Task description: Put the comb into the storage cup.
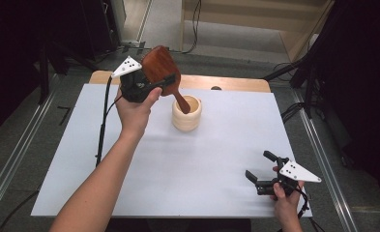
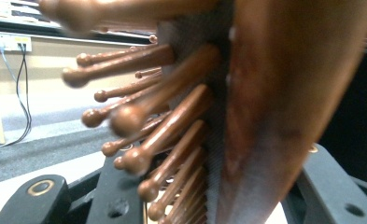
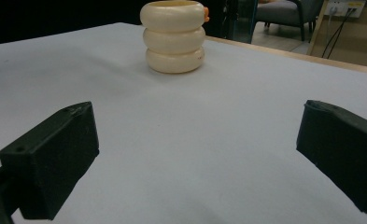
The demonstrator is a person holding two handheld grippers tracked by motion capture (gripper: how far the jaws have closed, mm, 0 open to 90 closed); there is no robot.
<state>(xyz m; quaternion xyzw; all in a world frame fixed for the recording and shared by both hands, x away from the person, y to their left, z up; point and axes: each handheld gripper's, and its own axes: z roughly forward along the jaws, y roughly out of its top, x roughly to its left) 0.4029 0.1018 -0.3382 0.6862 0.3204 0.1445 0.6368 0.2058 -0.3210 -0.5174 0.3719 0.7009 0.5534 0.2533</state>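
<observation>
i read the hairbrush as reddish-brown wood with a polished, slightly glossy back; in the left gripper view its round-tipped pins look like smooth wood too, set in a dull grey pad. the cup below the brush handle looks like cream plastic or glazed ceramic, i can't tell which, smooth with a soft sheen. the surface around the cup is covered in a matt white sheet, with a pale wood edge behind the cup. my right gripper has matt black, plastic-looking jaws.
</observation>
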